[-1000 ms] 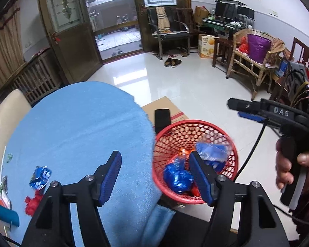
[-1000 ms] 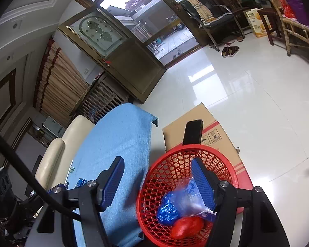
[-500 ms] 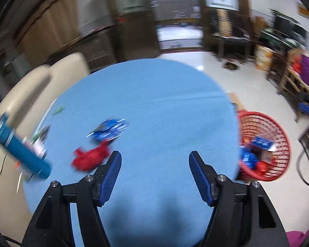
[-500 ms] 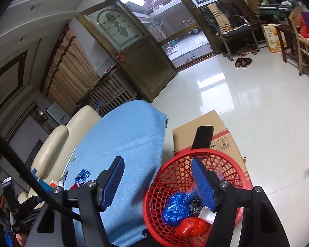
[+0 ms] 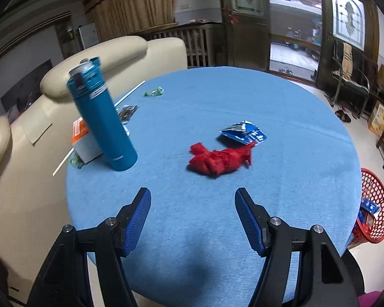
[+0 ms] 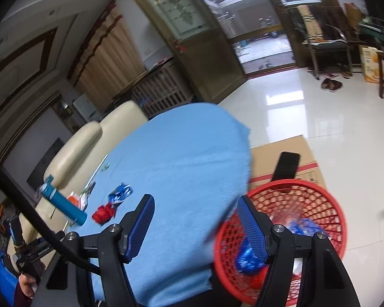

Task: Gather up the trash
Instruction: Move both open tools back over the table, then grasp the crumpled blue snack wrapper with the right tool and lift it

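Blue cloth covers the round table (image 5: 281,117), and the left gripper (image 5: 192,206) now looks across this table, while one second ago it was over the red basket (image 5: 375,204) at the table's edge. Its jaws stand apart with nothing between them, the same as before. In front of it lies a crumpled red wrapper (image 5: 219,162), and touching its far end is a blue foil packet (image 5: 244,133). A teal bottle (image 5: 102,117) stands to the left, beside a small white and orange box (image 5: 83,142); a green candy wrapper (image 5: 153,92) lies farther back, near the cream sofa (image 5: 33,138).

The right gripper (image 6: 195,216) has also turned toward the table: a second ago the basket filled the space between its fingers, now the basket sits at its right finger and the cloth is between them. Its jaws are released and empty. Blue and red trash already lies in the basket. A black phone (image 6: 286,165) rests on the cardboard box (image 6: 276,153) behind it.
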Motion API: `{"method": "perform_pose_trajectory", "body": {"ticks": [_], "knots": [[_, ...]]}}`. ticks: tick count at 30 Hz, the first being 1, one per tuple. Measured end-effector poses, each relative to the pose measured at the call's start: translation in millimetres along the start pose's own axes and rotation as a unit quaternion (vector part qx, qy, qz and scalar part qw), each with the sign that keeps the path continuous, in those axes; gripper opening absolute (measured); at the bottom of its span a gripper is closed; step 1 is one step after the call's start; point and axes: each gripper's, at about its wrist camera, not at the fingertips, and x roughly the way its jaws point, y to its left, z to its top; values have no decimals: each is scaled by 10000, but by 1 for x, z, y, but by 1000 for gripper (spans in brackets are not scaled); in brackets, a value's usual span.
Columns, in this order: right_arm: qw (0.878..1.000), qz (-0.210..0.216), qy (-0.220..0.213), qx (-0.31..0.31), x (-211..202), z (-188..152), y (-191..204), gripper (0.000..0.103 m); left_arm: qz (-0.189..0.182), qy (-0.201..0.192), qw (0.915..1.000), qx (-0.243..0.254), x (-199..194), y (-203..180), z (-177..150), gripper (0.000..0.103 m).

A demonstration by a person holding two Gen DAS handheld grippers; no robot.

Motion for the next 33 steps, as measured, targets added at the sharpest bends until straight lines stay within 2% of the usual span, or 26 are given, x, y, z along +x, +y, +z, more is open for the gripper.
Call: {"method": "perform_pose_trajectory", "body": {"ticks": [9, 14, 19, 21, 26, 29, 31, 33], "knots": [[9933, 538, 740, -711, 66, 3, 86, 71, -109, 88, 9998, -153, 14, 19, -16, 69], [9800, 783, 1182, -1397, 125, -1, 146, 71, -86, 201, 9991, -358, 24, 38, -23, 69], [9676, 883, 1687, -1656, 191, -9, 189, 71, -22, 309, 9983, -494, 37, 55, -30, 69], [9632, 970, 1955, -1567, 216, -12, 202, 71, -13, 365, 9978, -551, 43, 61, -32, 69], [9600, 986, 2308, -1237, 263, -13, 225, 71, -89, 467, 9963, -718, 55, 71, -36, 69], [9555, 1080, 2654, -697, 291, -13, 231, 71, -133, 483, 9959, -760, 57, 74, -38, 69], [9525, 1018, 2848, -347, 309, -15, 232, 71, -154, 468, 9958, -774, 56, 76, -39, 69], [9516, 785, 2971, -55, 327, -16, 232, 71, -163, 426, 9959, -782, 54, 79, -40, 69]]}}
